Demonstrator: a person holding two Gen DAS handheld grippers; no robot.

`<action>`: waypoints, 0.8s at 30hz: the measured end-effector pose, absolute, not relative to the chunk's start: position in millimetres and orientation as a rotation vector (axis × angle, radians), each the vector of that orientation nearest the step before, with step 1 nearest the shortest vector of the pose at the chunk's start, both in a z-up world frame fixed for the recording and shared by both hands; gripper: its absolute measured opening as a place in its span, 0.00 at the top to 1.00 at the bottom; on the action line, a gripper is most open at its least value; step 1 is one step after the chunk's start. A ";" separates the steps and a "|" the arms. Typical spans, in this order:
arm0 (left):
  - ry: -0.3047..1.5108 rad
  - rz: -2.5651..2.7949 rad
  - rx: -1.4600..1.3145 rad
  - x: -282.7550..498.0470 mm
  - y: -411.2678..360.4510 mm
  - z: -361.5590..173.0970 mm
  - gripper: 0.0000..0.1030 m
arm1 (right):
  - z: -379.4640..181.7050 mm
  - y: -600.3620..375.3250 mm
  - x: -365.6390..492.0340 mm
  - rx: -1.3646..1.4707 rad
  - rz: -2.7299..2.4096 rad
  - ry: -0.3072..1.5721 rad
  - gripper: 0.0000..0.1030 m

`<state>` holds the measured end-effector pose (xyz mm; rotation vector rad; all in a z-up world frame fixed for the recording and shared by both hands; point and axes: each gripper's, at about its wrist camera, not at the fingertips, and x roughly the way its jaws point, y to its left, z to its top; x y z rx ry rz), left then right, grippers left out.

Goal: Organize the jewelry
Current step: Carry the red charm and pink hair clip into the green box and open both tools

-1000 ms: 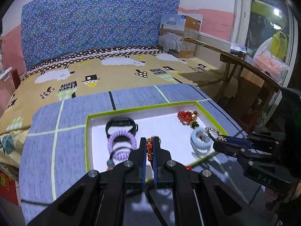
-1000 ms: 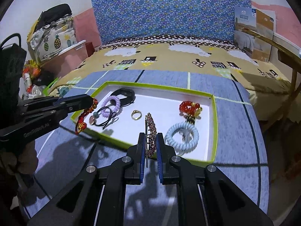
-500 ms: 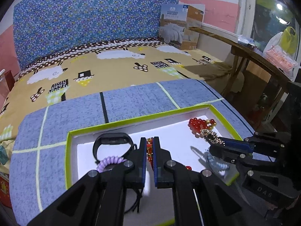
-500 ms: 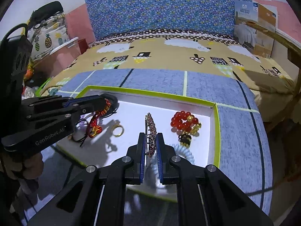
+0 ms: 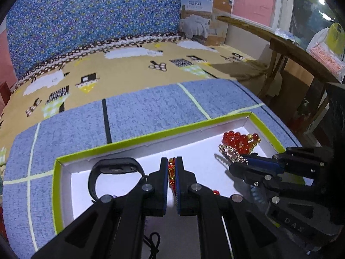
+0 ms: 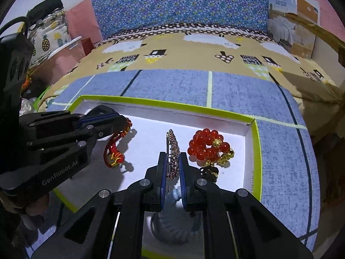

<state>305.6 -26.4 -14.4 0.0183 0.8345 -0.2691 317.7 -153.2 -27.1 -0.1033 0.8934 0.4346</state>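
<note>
Jewelry hangs from both tools over my white tray on the bed. My left tool pinches a red cord bracelet; my right tool pinches a purple beaded hair clip, just beside the red bead bracelet lying in the tray.

Black tool, blue pads, silver screws.

Tray on mat on bed. In tray: bead bracelet right, watch band left, coil hair tie near. Box far right, on bed.
</note>
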 end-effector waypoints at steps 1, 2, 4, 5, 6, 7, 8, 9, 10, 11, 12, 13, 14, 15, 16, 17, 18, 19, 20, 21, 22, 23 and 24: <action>0.843 -0.271 0.015 306.7 -26.6 -16.2 0.94 | -28.5 -153.8 319.1 -0.098 0.433 0.901 0.89; 0.846 -0.267 0.014 307.0 -26.8 -17.3 0.94 | -28.8 -154.4 319.3 -0.091 0.436 0.899 0.89; 0.851 -0.269 0.016 306.9 -28.1 -18.5 0.93 | -28.6 -154.9 320.9 -0.088 0.434 0.903 0.89; 0.852 -0.270 0.013 306.6 -28.2 -18.4 0.93 | -28.7 -154.6 321.2 -0.089 0.434 0.906 0.89; 0.853 -0.270 0.010 306.5 -28.0 -18.6 0.93 | -28.7 -154.1 321.5 -0.092 0.434 0.908 0.89; 0.855 -0.270 0.008 306.4 -27.8 -18.5 0.93 | -28.5 -153.8 321.2 -0.095 0.435 0.909 0.89; 0.855 -0.267 0.007 306.2 -27.4 -18.6 0.93 | -28.2 -153.4 321.1 -0.098 0.436 0.911 0.89; 0.857 -0.263 0.007 305.9 -26.9 -18.9 0.93 | -27.8 -153.2 321.2 -0.097 0.436 0.914 0.89; 0.859 -0.260 0.004 305.5 -25.9 -19.1 0.92 | -27.8 -153.3 320.9 -0.097 0.436 0.915 0.88; 0.859 -0.257 0.001 305.0 -24.9 -19.1 0.90 | -27.8 -153.1 320.2 -0.099 0.436 0.917 0.86; 0.859 -0.253 -0.004 304.6 -23.5 -19.1 0.89 | -27.6 -152.6 319.5 -0.101 0.435 0.916 0.84; 0.857 -0.249 -0.010 303.9 -22.0 -18.7 0.86 | -27.3 -152.5 318.5 -0.103 0.435 0.913 0.81; 0.856 -0.248 -0.017 303.1 -20.8 -18.1 0.83 | -26.9 -152.0 317.2 -0.103 0.433 0.909 0.79; 0.853 -0.247 -0.024 301.8 -19.2 -17.4 0.81 | -26.5 -152.4 316.5 -0.102 0.431 0.907 0.79; 0.850 -0.247 -0.029 300.9 -17.6 -16.5 0.80 | -26.1 -152.9 315.5 -0.099 0.431 0.906 0.79; 0.848 -0.248 -0.033 299.6 -16.9 -15.5 0.80 | -25.1 -153.4 313.8 -0.097 0.433 0.904 0.79; 0.845 -0.248 -0.035 297.5 -16.1 -14.0 0.80 | -23.9 -153.2 312.6 -0.098 0.434 0.901 0.79; 0.839 -0.249 -0.035 294.4 -15.5 -12.1 0.80 | -22.7 -153.4 310.7 -0.099 0.434 0.898 0.79; 0.832 -0.252 -0.035 291.0 -14.9 -10.2 0.80 | -21.4 -153.6 309.5 -0.100 0.435 0.894 0.79; 0.826 -0.254 -0.034 287.8 -14.0 -8.7 0.80 | -19.2 -154.0 306.2 -0.099 0.436 0.888 0.79; 0.819 -0.255 -0.031 283.6 -13.2 -6.9 0.80 | -17.2 -154.3 303.5 -0.099 0.439 0.882 0.79; 0.812 -0.255 -0.031 278.9 -12.2 -5.2 0.80 | -14.0 -155.1 298.7 -0.098 0.442 0.873 0.79; 0.806 -0.255 -0.031 274.5 -11.2 -3.5 0.80 | -12.3 -156.3 295.4 -0.097 0.443 0.867 0.79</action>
